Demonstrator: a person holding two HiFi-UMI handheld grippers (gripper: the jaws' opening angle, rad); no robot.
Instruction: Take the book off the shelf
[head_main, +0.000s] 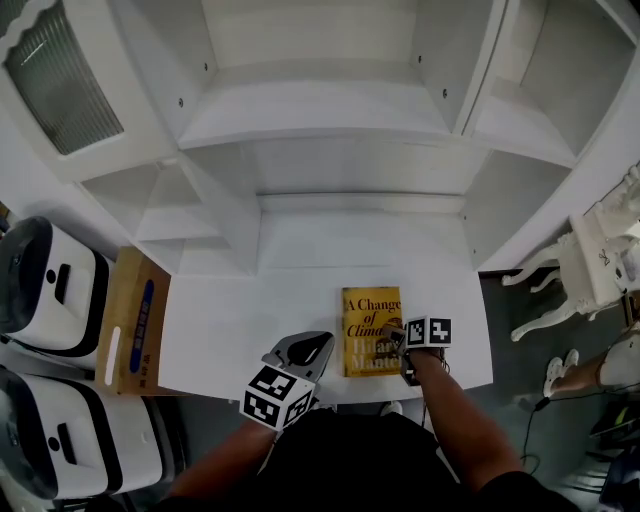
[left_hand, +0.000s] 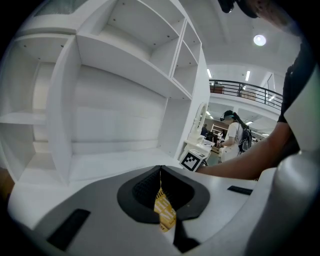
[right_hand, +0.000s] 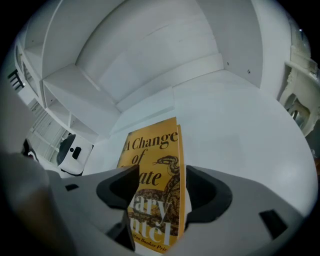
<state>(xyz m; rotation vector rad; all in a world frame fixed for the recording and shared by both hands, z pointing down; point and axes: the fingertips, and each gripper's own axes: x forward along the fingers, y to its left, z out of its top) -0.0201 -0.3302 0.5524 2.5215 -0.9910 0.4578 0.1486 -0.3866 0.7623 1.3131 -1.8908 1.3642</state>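
Note:
A yellow book (head_main: 371, 325), titled "A Change of Climate", lies face up on the white shelf board (head_main: 290, 270) near its front edge. My right gripper (head_main: 397, 340) is at the book's lower right corner. In the right gripper view the book (right_hand: 155, 170) runs between the jaws of the right gripper (right_hand: 160, 192). They stand wide, with a gap showing on the right side, so the gripper is open. My left gripper (head_main: 305, 352) hovers left of the book at the board's front edge. Its jaws (left_hand: 160, 192) are shut, with only a yellow sliver showing in the slit.
White shelf compartments (head_main: 320, 110) rise behind the board, with dividers left and right. A cardboard box (head_main: 135, 320) and two white machines (head_main: 45, 290) stand at the left. A white chair (head_main: 590, 270) is at the right. A person (left_hand: 232, 132) stands far off.

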